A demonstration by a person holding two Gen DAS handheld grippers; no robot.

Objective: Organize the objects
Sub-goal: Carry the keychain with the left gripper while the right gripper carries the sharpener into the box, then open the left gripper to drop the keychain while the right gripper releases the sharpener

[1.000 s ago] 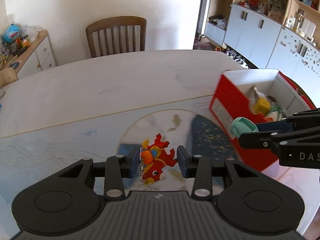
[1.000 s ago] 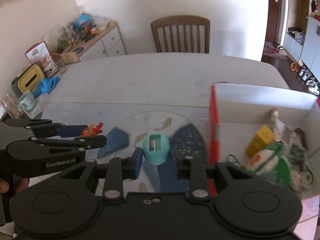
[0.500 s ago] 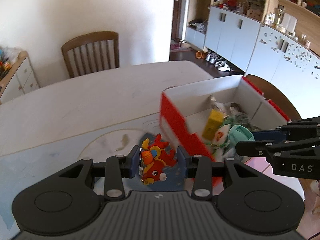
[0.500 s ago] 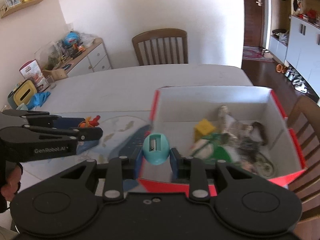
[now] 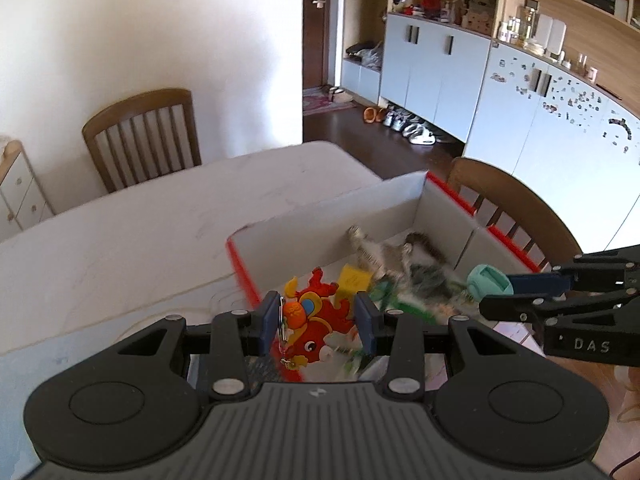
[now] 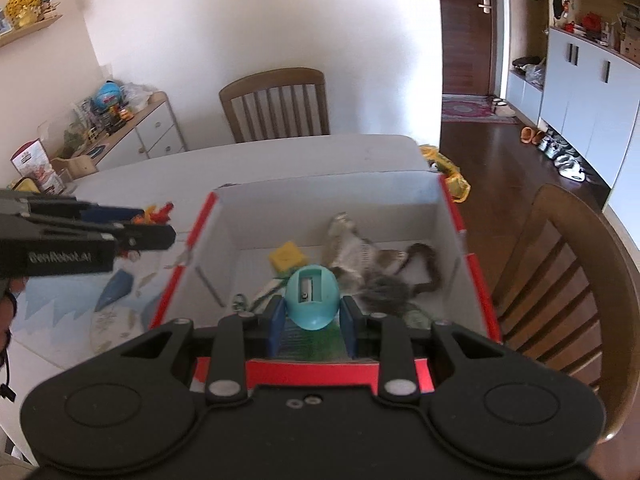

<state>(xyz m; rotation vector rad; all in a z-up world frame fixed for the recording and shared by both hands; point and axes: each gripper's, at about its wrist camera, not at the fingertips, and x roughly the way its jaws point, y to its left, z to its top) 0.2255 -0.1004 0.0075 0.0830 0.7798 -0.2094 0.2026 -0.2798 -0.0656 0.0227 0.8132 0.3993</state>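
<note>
My left gripper (image 5: pixel 316 322) is shut on a red and orange fish keychain toy (image 5: pixel 310 328) and holds it over the left edge of the red and white box (image 5: pixel 340 208). My right gripper (image 6: pixel 313 314) is shut on a teal egg-shaped pencil sharpener (image 6: pixel 313 298) and holds it above the near part of the box (image 6: pixel 332 188). The box holds a yellow block (image 6: pixel 287 257), a grey furry toy (image 6: pixel 372 264) and green items. The right gripper with the sharpener (image 5: pixel 490 282) also shows in the left wrist view, and the left gripper (image 6: pixel 132 226) shows in the right wrist view.
The box stands on a white table (image 5: pixel 132 236) with a blue patterned mat (image 6: pixel 116 296) to its left. A wooden chair (image 6: pixel 568 264) stands right of the box, another (image 5: pixel 142 132) at the far side. A cluttered white cabinet (image 6: pixel 132 128) lines the left wall.
Both grippers have moved right with their objects, from over the mat to over the box. The sharpener now hangs inside the box outline, and the fish toy sits at the box's left edge.
</note>
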